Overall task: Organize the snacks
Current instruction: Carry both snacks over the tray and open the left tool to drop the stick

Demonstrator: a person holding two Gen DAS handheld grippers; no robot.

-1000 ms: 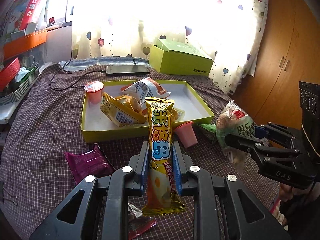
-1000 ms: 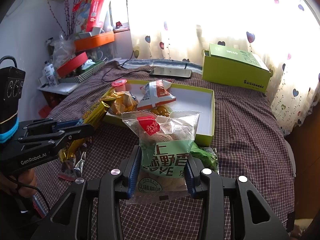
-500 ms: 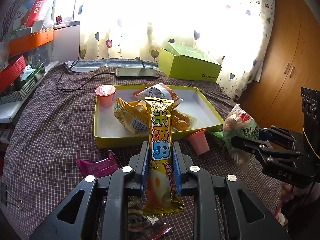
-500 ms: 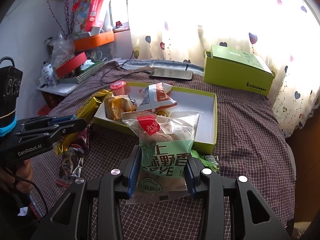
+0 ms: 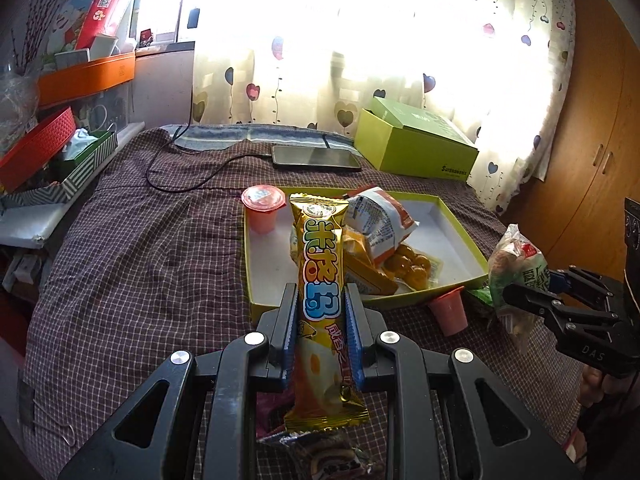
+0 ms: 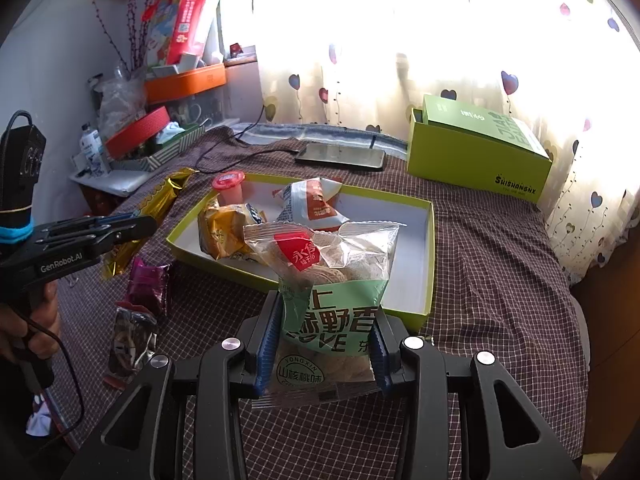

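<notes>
The left gripper, clamped on a gold snack bar, has drifted left of the tray. The right gripper grips a cookie bag near its edge. Either slippery wrapper may slide free and miss the tray.

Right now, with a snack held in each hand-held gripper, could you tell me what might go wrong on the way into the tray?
1. The tray is crowded on its left; the long gold packet could topple the jelly cup.
2. The left hand-held gripper and right hand-held gripper are close together and might collide.
3. The biscuit bag is clamped low, so it could sag or slip.
</notes>
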